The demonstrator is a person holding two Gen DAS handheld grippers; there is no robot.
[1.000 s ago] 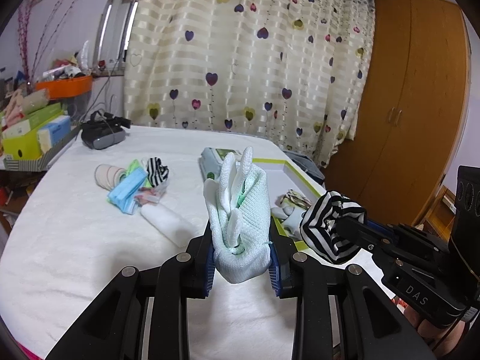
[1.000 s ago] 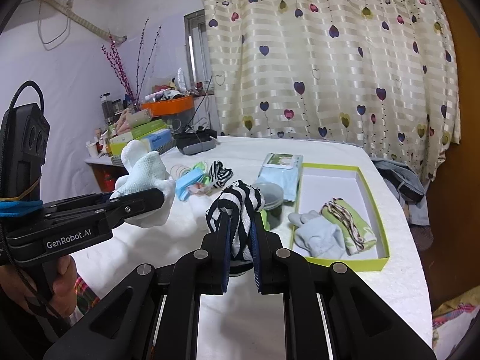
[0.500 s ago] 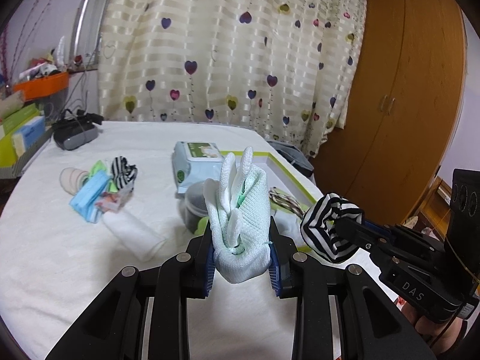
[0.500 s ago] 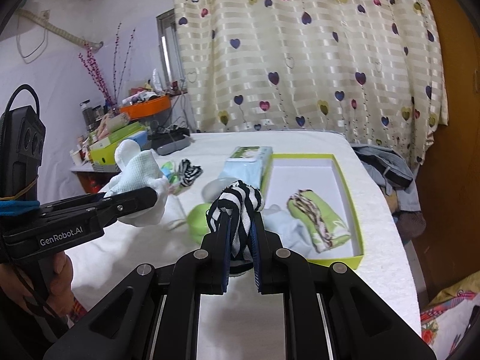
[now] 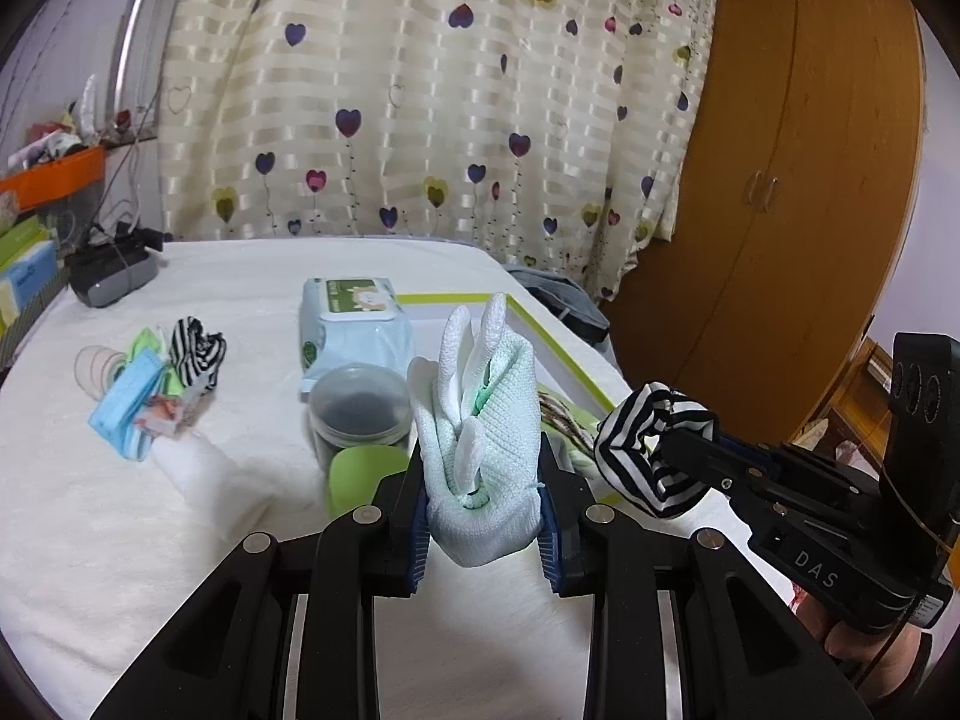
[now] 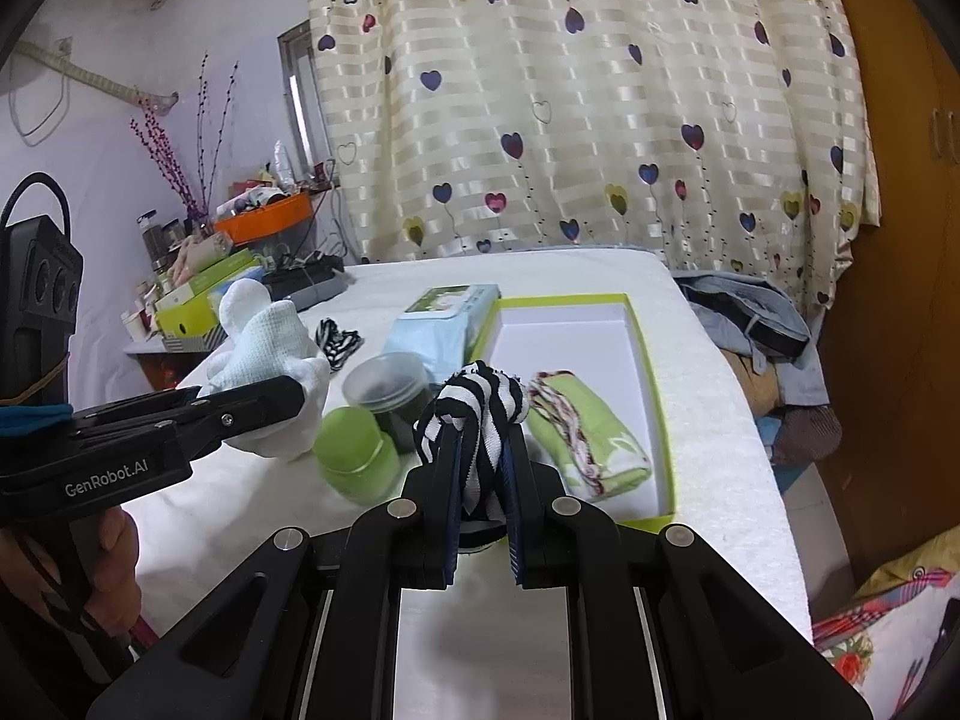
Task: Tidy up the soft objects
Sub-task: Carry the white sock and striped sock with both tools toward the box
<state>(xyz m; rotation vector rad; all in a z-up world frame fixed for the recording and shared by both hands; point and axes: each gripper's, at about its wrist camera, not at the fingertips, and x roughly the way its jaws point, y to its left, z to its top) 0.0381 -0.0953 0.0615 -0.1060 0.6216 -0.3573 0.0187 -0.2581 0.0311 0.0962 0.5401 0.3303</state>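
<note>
Both grippers moved closer to green box [image 6: 645, 354]; left gripper [image 5: 483, 516] clamps white glove [image 5: 480, 420], right gripper [image 6: 480, 480] clamps striped sock [image 6: 474, 408] (box holds one folded cloth [image 6: 588, 438]; pile [image 5: 156, 384] remains).

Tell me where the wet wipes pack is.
The wet wipes pack lies on the bed, against the green box's left wall, just behind the clear jar.

Left black two-finger gripper [image 6: 288, 399], side of body: read "GenRobot.AI" in white letters.
Right black two-finger gripper [image 5: 672, 450], side of body: read "DAS" in white letters.
Pale blue soft wipes pack with green label [image 5: 354, 324]: print was too small to read.
</note>
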